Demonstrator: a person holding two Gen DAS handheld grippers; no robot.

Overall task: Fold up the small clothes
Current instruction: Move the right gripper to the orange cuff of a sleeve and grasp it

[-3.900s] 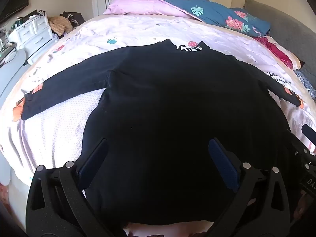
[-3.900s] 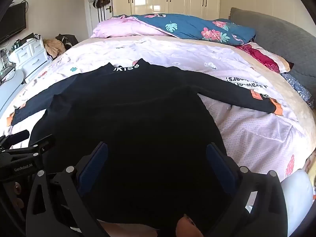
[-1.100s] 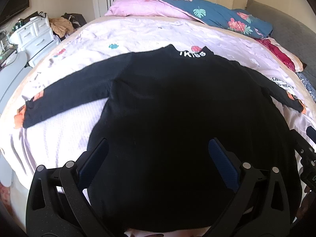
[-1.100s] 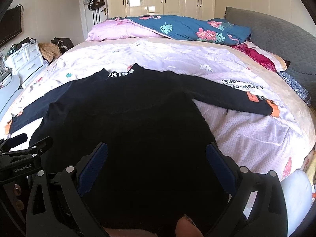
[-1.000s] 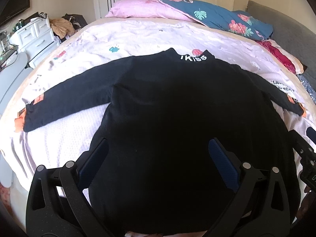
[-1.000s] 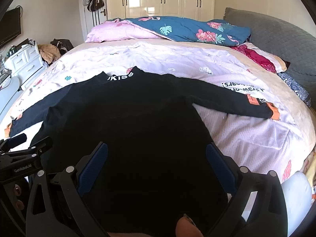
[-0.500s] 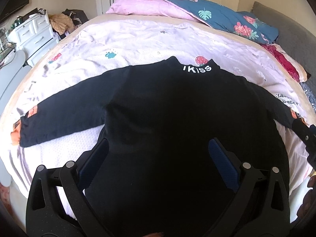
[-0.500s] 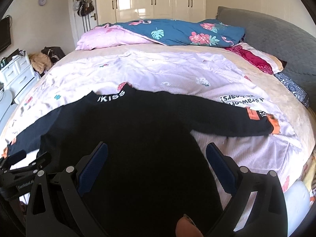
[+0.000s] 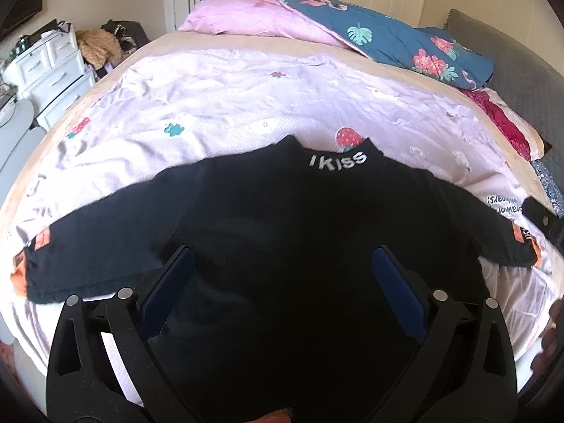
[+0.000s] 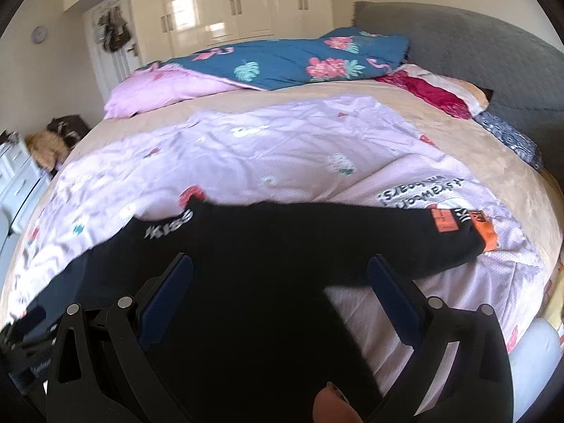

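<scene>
- The black top point(image 9: 282, 232) lies flat on the pink sheet point(image 9: 218, 105) of the bed, sleeves spread out to both sides.
- My left gripper point(image 9: 282, 275) is wide apart — it holds nothing.
- My right gripper point(image 10: 280, 278) is also apart, above the top.

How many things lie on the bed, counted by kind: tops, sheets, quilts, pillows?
Black tops: 1, the long-sleeved top, spread flat.
Lilac printed sheets: 1, the sheet under the top.
Quilts: 1, the blue and pink quilt.
Pillows: 2, the red-patterned pillow and the dark blue pillow.
Total: 5.
</scene>
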